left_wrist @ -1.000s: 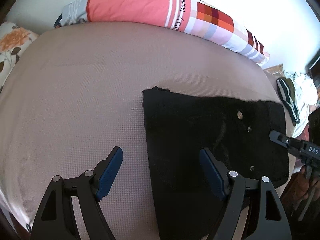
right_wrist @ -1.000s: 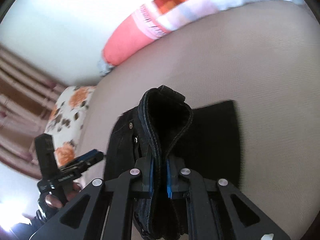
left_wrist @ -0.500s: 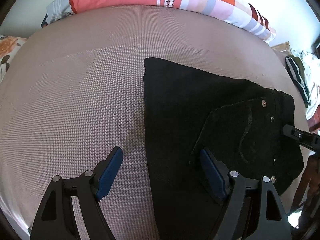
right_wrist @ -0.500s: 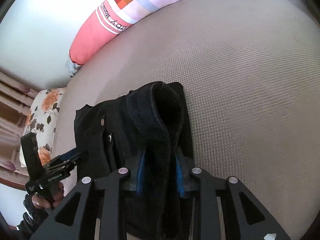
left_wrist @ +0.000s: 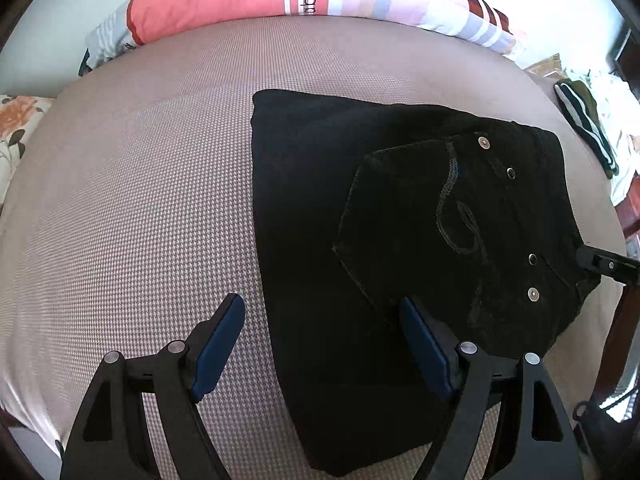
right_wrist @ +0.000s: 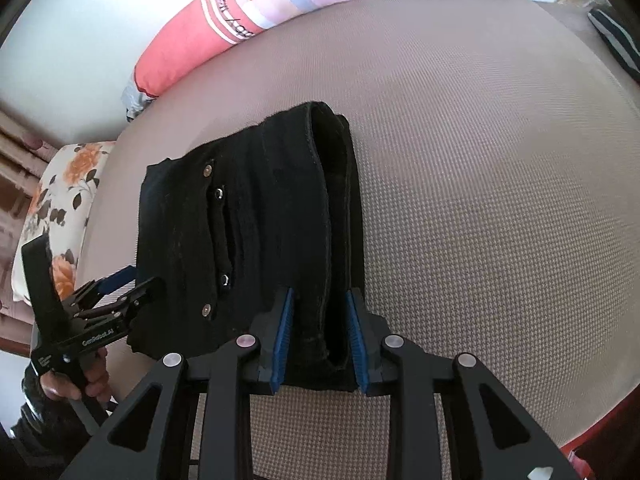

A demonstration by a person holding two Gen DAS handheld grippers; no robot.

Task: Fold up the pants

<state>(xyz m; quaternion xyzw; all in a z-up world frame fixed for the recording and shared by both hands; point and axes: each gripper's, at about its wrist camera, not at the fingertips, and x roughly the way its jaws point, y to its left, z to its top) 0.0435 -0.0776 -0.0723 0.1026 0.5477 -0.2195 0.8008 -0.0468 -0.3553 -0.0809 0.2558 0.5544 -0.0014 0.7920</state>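
The pants (left_wrist: pixel 400 232) have come down flat onto the bed (left_wrist: pixel 140 200), and the right gripper (right_wrist: pixel 320 336) has loosened from the waistband it was clamping.

Detail, left to right: the left gripper (left_wrist: pixel 320 344) is spread wide, one blue pad over bare bed, the other over the black fabric, holding nothing. Ahead of it the folded pants lie with a stitched back pocket and rivets facing up. The right gripper's pads stand parted on either side of the thick folded edge; whether they touch it cannot be told. A striped pillow (right_wrist: pixel 280 12) lies far ahead of both.
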